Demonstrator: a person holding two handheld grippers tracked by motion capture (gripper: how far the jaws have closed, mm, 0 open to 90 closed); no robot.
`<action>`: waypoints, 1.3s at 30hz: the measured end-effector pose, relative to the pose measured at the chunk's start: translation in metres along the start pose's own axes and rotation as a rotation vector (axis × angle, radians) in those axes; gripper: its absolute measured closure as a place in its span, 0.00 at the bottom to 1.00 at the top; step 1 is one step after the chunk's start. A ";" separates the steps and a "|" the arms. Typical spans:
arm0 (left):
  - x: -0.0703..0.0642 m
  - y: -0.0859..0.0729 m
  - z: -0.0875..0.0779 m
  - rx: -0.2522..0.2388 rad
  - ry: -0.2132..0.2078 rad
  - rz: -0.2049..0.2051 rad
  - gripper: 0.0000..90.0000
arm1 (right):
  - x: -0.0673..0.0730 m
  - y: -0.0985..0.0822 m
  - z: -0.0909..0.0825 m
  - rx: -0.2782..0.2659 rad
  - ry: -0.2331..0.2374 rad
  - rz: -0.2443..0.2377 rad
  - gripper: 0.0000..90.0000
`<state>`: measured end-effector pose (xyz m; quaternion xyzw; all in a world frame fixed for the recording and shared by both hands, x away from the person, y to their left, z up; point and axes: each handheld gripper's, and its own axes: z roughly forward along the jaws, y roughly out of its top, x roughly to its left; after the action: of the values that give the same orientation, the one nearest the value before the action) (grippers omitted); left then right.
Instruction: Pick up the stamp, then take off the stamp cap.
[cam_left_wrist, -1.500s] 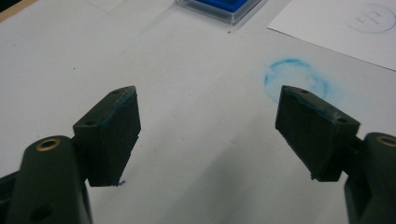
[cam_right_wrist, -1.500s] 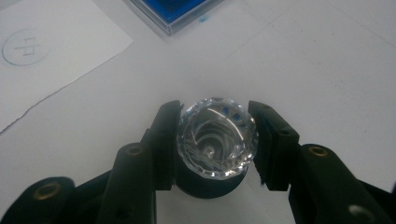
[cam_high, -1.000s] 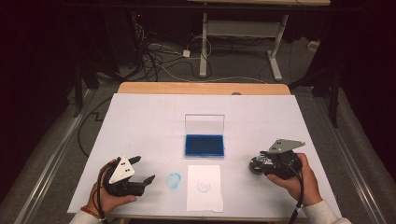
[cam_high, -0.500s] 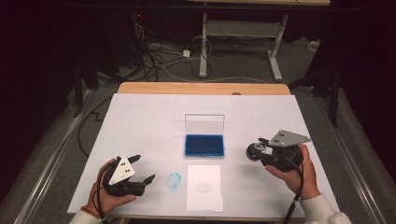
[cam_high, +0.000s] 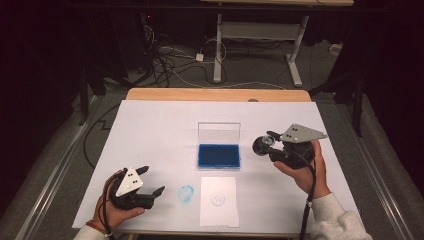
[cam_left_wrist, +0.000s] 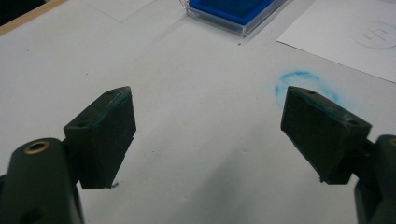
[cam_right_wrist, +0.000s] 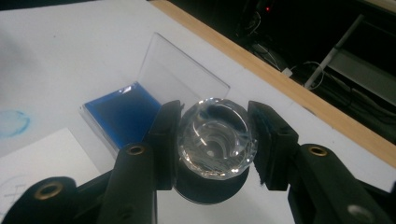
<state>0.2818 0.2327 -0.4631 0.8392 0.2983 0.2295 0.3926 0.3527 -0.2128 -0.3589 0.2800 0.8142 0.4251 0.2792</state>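
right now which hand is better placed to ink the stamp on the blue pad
Right. The right tongs are shut on the clear stamp, close beside the open ink pad. The left tongs are open, holding nothing, farther off.

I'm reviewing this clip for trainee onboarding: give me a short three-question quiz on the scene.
1. True or false: the right gripper is shut on the clear stamp.
2. The ink pad lid is: A) open B) shut.
3. What lies between the left gripper and the paper sheet?

Key: 1 true. 2 A, its clear lid stands upright. 3 A blue ink smudge on the table cover.
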 end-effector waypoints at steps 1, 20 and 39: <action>0.000 0.000 0.000 0.001 -0.001 -0.003 0.20 | 0.000 0.000 0.000 0.000 0.000 0.000 0.64; -0.002 0.003 0.003 -0.004 0.033 0.011 0.20 | 0.014 0.011 0.018 -0.045 0.055 0.023 0.64; -0.035 0.061 0.047 -0.070 -0.110 0.126 0.20 | 0.055 0.029 0.050 -0.119 0.241 0.089 0.64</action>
<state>0.3051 0.1529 -0.4472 0.8534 0.2149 0.2175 0.4222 0.3562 -0.1339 -0.3705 0.2457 0.8019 0.5153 0.1764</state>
